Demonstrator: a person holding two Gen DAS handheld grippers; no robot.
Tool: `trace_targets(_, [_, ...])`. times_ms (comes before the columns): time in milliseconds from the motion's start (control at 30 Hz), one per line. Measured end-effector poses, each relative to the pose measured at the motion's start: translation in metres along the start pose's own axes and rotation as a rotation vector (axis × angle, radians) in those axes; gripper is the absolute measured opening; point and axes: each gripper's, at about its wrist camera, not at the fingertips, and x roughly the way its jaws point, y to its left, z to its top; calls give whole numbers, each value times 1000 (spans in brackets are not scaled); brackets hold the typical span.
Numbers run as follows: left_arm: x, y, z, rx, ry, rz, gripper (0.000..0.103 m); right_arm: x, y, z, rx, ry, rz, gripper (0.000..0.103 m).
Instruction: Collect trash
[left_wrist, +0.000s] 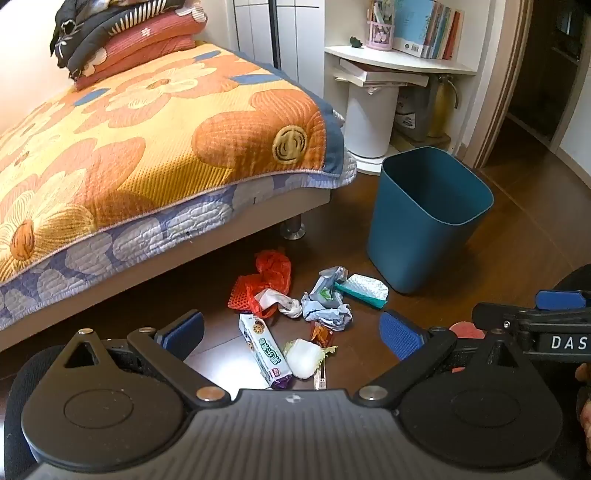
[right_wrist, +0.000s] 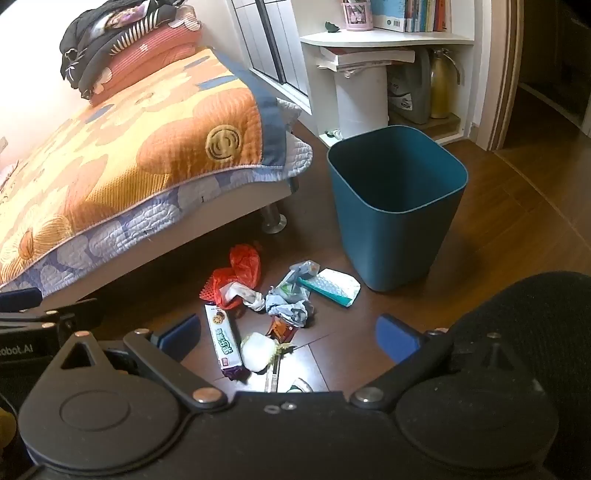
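A: Both claws hang above the floor with nothing taken up. The left claw (left_wrist: 291, 332) is spread wide and so is the right claw (right_wrist: 288, 334), each released and carrying nothing.

B: And the trash?

A: It lies in a loose heap on the wooden floor (right_wrist: 498, 236) beside the bed (left_wrist: 147, 147), with the blue bin (right_wrist: 395, 206) standing upright and open-mouthed just to the right of it. Nearest the claws are the biscuit packet (left_wrist: 263, 349) and the white vegetable scrap (left_wrist: 303, 357), touching each other. Further out are the crumpled grey wrapper (left_wrist: 327, 301), the teal-and-white packet (left_wrist: 364, 290) close to the bin, and the red net bag (left_wrist: 264, 282).

B: How would you go at it?

A: I'd judge one piece per claw is best. Come down straight over the biscuit packet across its narrow width, and keep the fingers clear of the scrap beside it. Soft things like the wrapper want a deep bite.

B: Pose?

A: Both are tilted forward and down at the heap, side by side, the right one's tip showing at the left view's edge.
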Motion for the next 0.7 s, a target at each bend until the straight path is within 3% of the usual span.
trace_targets(200, [-2,-2,-3,23,-23,16,102,4,-4,-3,35,-35,20,101])
trace_targets(700, [-3,-6,-2,42,-31,13,102,-3,0,0,-2,-11,33,101])
